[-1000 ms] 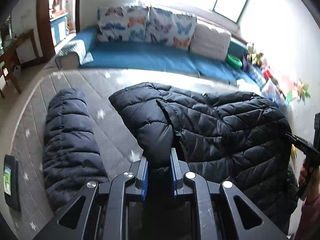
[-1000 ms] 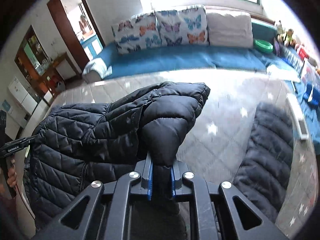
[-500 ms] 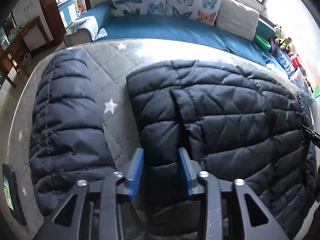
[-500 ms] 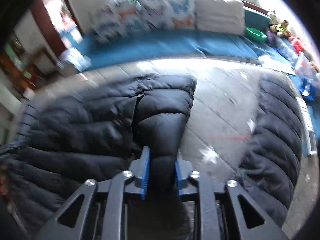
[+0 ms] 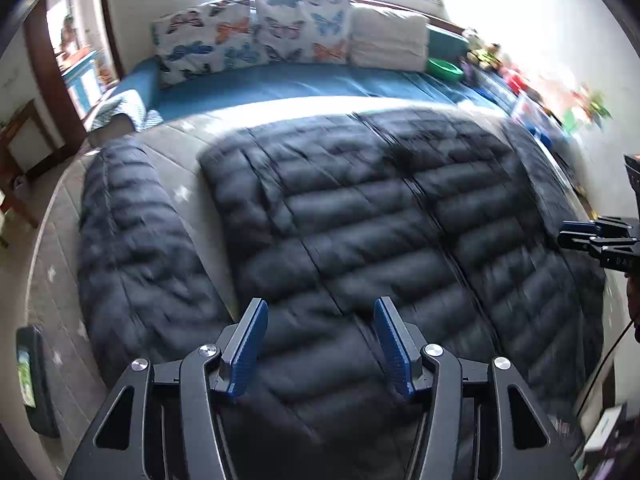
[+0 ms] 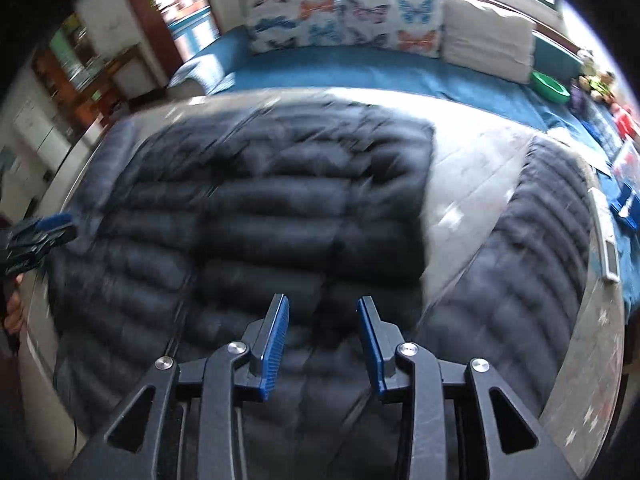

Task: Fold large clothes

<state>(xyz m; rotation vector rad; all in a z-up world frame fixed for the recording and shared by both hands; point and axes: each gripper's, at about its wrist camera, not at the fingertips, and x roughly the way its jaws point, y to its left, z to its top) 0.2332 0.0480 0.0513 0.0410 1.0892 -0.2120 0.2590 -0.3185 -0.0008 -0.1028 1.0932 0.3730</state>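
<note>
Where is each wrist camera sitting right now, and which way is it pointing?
Left wrist: on the left gripper, looking forward and down over the black puffer jacket toward the blue sofa; its open blue-padded jaws show, and the other gripper at the right edge.
Right wrist: on the right gripper, same heading; open jaws show.
Shared: jacket, sofa, butterfly cushions, green bowl.
</note>
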